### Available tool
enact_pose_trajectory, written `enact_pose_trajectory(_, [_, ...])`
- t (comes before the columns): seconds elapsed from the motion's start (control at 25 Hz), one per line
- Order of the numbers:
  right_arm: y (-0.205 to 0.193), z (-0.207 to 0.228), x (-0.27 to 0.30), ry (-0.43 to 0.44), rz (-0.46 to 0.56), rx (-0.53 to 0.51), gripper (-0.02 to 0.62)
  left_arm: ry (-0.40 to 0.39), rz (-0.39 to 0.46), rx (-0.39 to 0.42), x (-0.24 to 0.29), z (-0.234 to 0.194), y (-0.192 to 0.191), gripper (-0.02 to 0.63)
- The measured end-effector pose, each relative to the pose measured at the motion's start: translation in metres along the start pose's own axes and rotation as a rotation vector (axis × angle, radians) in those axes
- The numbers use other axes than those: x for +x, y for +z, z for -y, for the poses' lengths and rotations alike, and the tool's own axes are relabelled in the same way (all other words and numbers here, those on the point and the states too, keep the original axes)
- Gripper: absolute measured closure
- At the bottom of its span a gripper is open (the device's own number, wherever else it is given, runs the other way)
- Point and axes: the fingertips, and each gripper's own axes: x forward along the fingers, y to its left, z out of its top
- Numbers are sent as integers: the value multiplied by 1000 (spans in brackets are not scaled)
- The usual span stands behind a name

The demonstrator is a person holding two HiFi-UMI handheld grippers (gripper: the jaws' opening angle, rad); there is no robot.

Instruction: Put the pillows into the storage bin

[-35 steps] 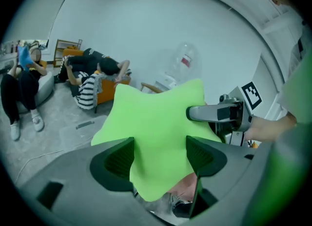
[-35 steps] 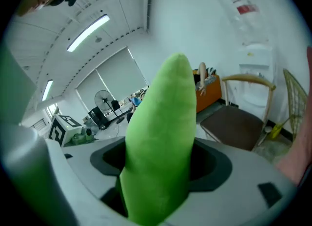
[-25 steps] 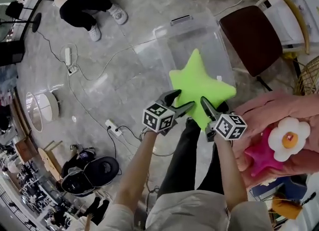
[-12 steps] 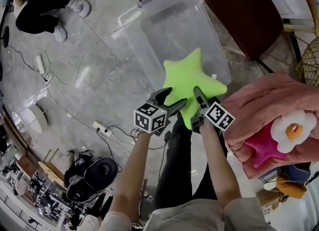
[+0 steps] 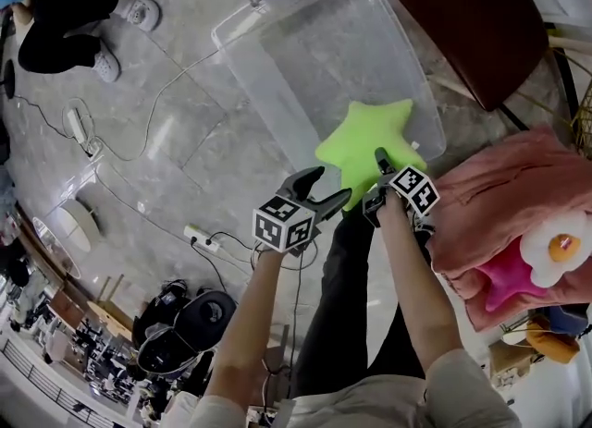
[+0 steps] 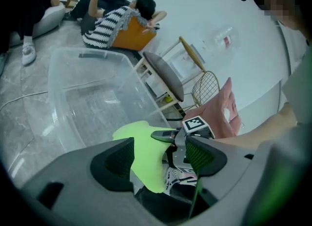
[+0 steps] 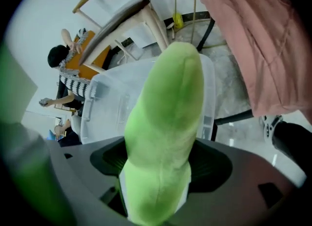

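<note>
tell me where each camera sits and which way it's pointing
Head view: on the person's head, facing steeply down at the clear storage bin on the floor; shows both forearms, legs, left gripper and right gripper.
Left gripper view: rides the left gripper, facing along its open jaws toward the bin and chair; the right gripper shows ahead.
Right gripper view: rides the right gripper, facing along jaws clamped on the green star pillow, bin beyond.
Shared: all three show the pillow and bin.

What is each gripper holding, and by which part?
The right gripper clamps the green star pillow by one of its arms; the left gripper is open, holding nothing.
</note>
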Motion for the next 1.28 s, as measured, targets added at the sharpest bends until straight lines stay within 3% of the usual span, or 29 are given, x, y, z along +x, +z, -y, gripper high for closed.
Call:
enact_pose_trajectory(0.24, [-20,1,28,-14,-65,36,215,-38,-39,22,3,5,-15,267])
enact_pose_trajectory(0.36, [-28,4,37,-25,-91,53,260,-51,-46,32,11,9,-17,267])
enact_pose_trajectory(0.6, [-44,4,28,-11,-105,17,279,-73,-74,31,13,19,-34,267])
enact_pose_trajectory(0.72, [-37,-5,15,37,-89,-7,278,-69,-69,46,12,24,-32,267])
enact_pose_trajectory(1.08, [-14,-69,-47,229,-33,-224,276,-52,14,101,-4,49,5,267])
enact_pose_trajectory(1.28, [-4,-116,-100,360,13,-405,276,-25,73,116,-19,63,23,267])
